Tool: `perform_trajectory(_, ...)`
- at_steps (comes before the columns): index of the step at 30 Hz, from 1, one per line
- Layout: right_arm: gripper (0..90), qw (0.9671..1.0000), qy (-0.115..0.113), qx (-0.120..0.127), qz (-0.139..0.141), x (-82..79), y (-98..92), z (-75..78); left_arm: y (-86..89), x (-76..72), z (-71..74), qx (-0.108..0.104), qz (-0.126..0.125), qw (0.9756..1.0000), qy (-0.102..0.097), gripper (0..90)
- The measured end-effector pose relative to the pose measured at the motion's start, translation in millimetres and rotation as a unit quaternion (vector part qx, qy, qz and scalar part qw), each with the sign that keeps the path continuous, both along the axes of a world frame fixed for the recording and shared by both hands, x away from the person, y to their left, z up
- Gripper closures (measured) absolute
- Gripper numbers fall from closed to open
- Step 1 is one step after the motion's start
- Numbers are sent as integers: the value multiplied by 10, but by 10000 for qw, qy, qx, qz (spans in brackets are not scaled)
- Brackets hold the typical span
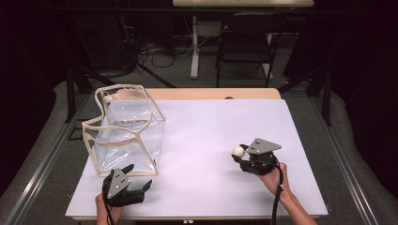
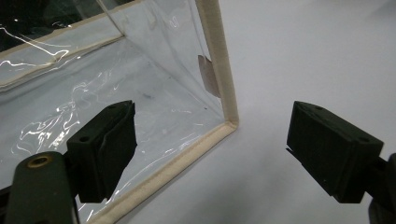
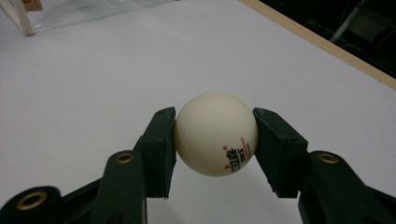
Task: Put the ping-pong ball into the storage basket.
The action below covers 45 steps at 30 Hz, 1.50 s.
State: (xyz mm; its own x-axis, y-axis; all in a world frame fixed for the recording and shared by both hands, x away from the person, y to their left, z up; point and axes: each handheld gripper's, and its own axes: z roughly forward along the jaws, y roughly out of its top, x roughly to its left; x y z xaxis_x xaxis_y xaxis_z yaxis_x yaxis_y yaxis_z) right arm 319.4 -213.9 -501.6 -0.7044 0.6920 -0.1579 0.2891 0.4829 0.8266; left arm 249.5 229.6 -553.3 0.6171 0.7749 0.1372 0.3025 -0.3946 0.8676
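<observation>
A: Right gripper, your status. Jaws closed onto a white ball, one pad on each side of it. In the right gripper view the ball sits squarely between the two black jaws, with red and black print low on its near face. You hold it at the right side of the white table cover, toward the near edge.

B: Is the ball touching the cover?

A: Cannot tell from these angles. In the high view it shows at the left tip of your gripper, with your right hand behind it.

B: And the left gripper?

A: Jaws spread wide, nothing between them. In the left gripper view the gap takes up most of the width, and the near right corner of the clear bag stands in that gap, closer to the left jaw. You hold this gripper near the near left corner of the cover, your left hand at the table edge.

B: Describe the bag.

A: Clear plastic box shape with cream fabric binding along its edges, open at the top, standing upright at the left of the table. The top rim sags and bends inward. A small pale tag is fixed beside the corner binding.

B: Spacing between ball and bag?

A: Well apart. Bag left, ball right, bare cover between.
</observation>
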Motion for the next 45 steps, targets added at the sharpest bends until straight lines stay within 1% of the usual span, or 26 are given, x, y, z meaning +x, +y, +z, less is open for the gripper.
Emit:
perform_trajectory(22, 509, 9997, -190, 157, 60, 94, 91, 144, -1, 3, 0, -5, -5, 10000, -12, 159)
perform_trajectory(45, 509, 9991, -353, 202, 153, 249, 240, 299, -2, 7, -2, -18, -17, 10000, -4, 159)
